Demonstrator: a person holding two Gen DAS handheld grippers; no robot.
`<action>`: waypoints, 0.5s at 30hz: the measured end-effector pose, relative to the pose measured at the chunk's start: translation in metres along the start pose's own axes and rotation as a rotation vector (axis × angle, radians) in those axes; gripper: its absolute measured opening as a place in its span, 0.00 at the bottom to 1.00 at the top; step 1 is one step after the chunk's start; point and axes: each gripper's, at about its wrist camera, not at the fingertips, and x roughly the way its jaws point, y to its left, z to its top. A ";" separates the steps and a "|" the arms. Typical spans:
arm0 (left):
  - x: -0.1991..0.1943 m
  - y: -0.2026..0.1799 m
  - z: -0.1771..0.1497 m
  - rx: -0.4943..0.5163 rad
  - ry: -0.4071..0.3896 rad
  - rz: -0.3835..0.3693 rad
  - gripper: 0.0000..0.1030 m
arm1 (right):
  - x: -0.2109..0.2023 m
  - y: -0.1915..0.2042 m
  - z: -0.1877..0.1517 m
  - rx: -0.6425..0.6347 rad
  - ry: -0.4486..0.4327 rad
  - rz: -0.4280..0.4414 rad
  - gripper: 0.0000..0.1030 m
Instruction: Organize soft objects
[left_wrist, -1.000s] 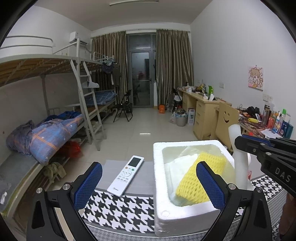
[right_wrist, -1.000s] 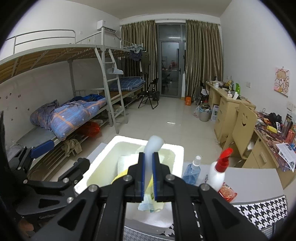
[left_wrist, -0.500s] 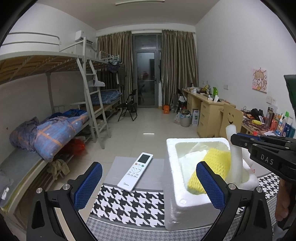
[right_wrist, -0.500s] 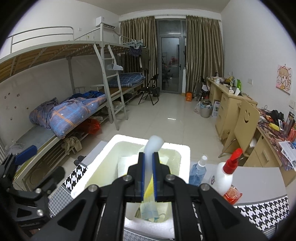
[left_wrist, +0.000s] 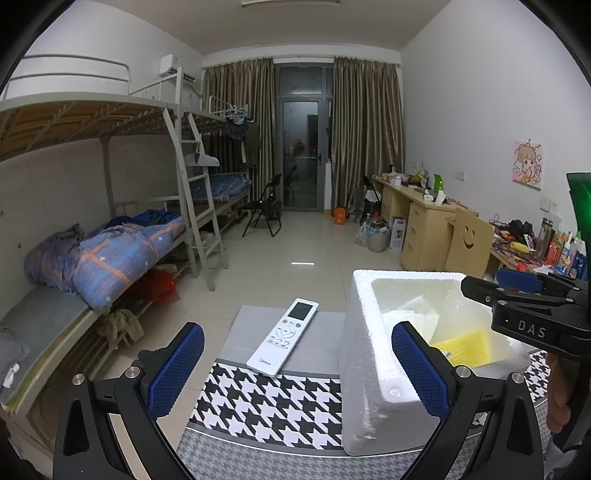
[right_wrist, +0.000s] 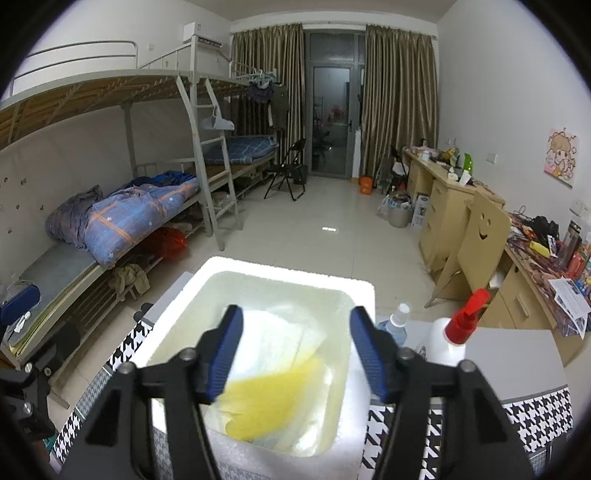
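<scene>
Jaws of the right gripper (right_wrist: 295, 343) have just been opening and now stand wide apart over the foam box (right_wrist: 364, 295), with nothing between the blue pads (right_wrist: 225, 350); a second ago they were pinched together on an upright white foam tube, which no longer stands between them. Below the gap, inside the box, lie the yellow foam net (right_wrist: 273, 395) and white foam sheets (right_wrist: 284, 332), the net nearest the camera and partly over the sheets; whether the tube lies among them cannot be told. The right gripper tilts down into the box, and in the left wrist view it reaches in from the right edge over the box's far rim, a hand (left_wrist: 557, 398) under it. The left gripper (left_wrist: 295, 373) is spread open and empty, as it was a second ago, pointing slightly down with its right pad in front of the box's near wall; against a second ago the box sits further to the right in its view. A white remote (left_wrist: 283, 341) lies on the grey mat left of the box, just beyond the houndstooth cloth (left_wrist: 273, 410). Right of the box stand a small clear bottle (right_wrist: 395, 325) and a white spray bottle (right_wrist: 448, 338) with a red trigger.
</scene>
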 end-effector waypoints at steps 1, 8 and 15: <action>0.001 0.000 0.000 0.000 0.002 -0.003 0.99 | -0.001 0.000 0.000 -0.005 -0.001 -0.001 0.64; -0.002 -0.006 0.000 0.005 0.002 -0.024 0.99 | -0.010 -0.001 -0.002 -0.010 -0.003 0.014 0.64; -0.017 -0.013 -0.001 0.015 -0.014 -0.045 0.99 | -0.031 -0.006 -0.007 0.002 -0.040 0.019 0.81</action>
